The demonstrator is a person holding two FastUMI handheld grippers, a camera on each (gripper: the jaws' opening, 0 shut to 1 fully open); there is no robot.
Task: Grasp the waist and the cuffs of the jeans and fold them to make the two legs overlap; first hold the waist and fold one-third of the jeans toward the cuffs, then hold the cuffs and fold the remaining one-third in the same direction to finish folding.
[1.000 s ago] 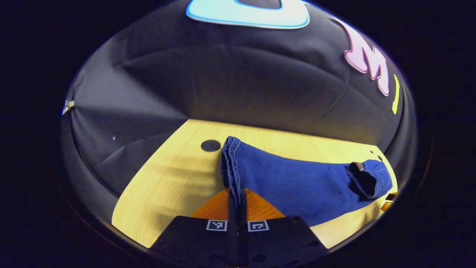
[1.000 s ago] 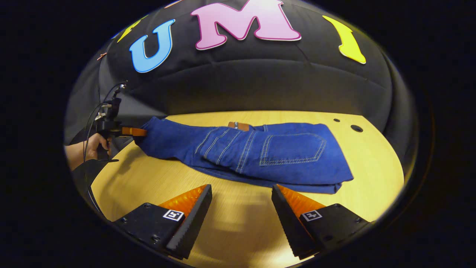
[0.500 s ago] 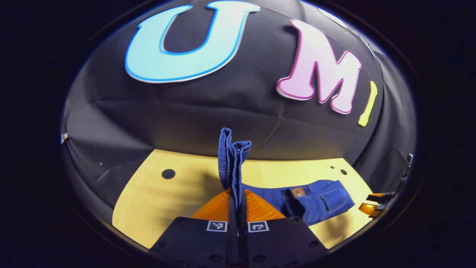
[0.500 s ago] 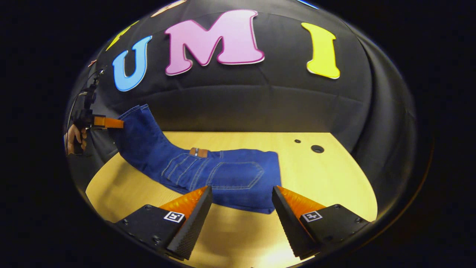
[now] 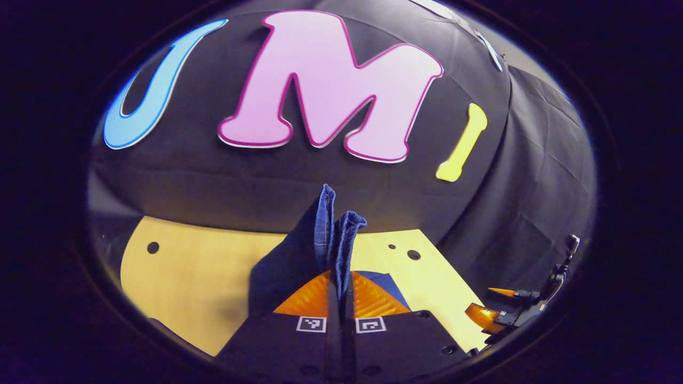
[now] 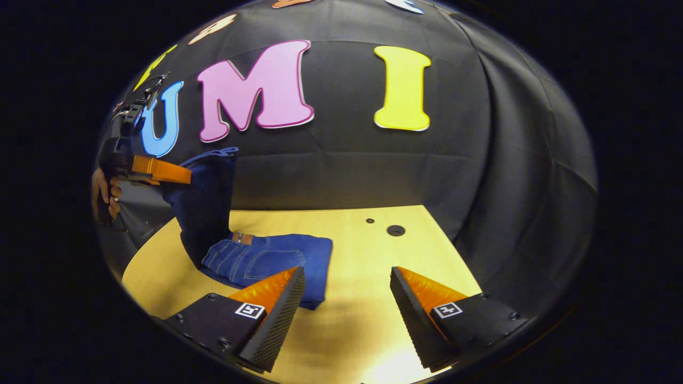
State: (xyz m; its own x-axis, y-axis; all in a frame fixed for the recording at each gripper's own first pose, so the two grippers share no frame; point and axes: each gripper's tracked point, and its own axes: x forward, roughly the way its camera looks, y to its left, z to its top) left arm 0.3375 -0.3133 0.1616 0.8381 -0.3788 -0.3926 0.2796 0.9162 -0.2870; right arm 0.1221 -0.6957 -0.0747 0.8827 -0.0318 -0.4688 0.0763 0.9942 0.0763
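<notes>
The blue jeans [image 6: 267, 258] lie with the folded waist part, back pocket and brown patch up, on the wooden table [image 6: 373, 320]. Their legs rise steeply to the left, off the table. In the left gripper view my left gripper [image 5: 340, 277] is shut on the cuffs [image 5: 335, 224], which stick up between its orange fingers. In the right gripper view the left gripper [image 6: 184, 175] holds that end high, with a hand [image 6: 102, 192] behind it. My right gripper [image 6: 347, 277] is open just above the table, near the waist fold's right edge and holding nothing. It is the gripper [image 5: 499, 306] at the left gripper view's lower right.
Black cloth walls close in the table at the back and right. Two round holes [image 6: 395, 230] sit near the table's far right corner, and another hole [image 5: 153, 247] lies toward the far left. Bare wood stretches to the right of the jeans.
My left gripper has lifted the cuffs high off the table and carried them toward the waist end. The right gripper has drawn back to the right, staying open.
</notes>
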